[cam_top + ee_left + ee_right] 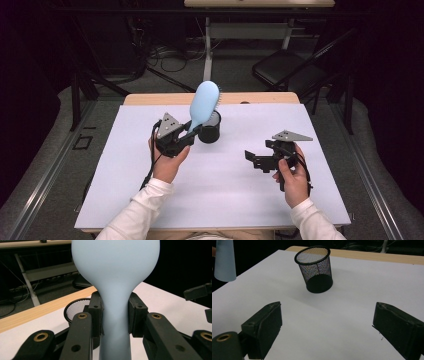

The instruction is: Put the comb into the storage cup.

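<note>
High view shows our left tongs point(192, 132) clamped on the neck of the pale blue hairbrush point(204, 103), held up just beside the mesh cup point(210, 129) on the bench point(125, 170). Right tongs point(255, 159) gape empty, well apart from the cup. Next we judge: tip the handle into the cup. No writing is readable.

The left gripper point(186, 136) is raised over the bench's middle, toward the far edge, jaws clamped and tilted upward. The right gripper point(256, 159) hovers toward the bench's right edge, jaws wide apart, pointing left.
</note>
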`<control>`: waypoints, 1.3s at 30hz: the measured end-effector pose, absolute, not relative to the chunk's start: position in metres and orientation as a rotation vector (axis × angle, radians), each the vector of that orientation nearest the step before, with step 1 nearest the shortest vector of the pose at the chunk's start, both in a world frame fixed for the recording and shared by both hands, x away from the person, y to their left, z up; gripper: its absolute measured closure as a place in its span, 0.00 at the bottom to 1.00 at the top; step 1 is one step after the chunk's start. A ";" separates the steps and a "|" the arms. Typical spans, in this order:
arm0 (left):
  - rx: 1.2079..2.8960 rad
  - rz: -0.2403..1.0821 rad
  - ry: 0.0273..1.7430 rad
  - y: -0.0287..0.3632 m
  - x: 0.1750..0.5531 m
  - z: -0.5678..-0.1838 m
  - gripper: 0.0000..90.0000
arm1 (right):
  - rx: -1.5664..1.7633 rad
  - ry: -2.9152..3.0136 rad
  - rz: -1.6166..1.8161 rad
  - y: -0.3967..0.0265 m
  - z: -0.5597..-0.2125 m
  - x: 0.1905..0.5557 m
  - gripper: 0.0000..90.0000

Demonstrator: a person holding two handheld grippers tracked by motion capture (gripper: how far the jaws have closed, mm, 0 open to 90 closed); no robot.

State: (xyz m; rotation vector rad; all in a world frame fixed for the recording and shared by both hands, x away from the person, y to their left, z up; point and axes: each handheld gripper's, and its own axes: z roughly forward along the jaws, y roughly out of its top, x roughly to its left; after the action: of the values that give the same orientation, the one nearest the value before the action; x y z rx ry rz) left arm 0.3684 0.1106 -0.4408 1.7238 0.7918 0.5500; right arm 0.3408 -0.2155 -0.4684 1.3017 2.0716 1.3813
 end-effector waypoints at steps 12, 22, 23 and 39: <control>1.725 0.554 0.790 0.110 0.368 -0.442 0.77 | 1.354 2.147 1.403 -0.211 -0.452 0.358 0.04; 1.724 0.555 0.795 0.111 0.369 -0.443 0.77 | 1.365 2.175 1.406 -0.203 -0.444 0.367 0.02; 1.724 0.555 0.796 0.111 0.369 -0.443 0.77 | 1.366 2.179 1.404 -0.202 -0.444 0.368 0.02; 1.724 0.564 0.794 0.112 0.369 -0.442 0.77 | 1.386 2.192 1.388 -0.196 -0.441 0.375 0.02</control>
State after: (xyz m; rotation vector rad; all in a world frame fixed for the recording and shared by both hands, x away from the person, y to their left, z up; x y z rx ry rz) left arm 0.3690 0.1121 -0.4423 1.7241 0.7939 0.5639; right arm 0.3752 -0.1961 -0.4405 1.3861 2.1918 1.3881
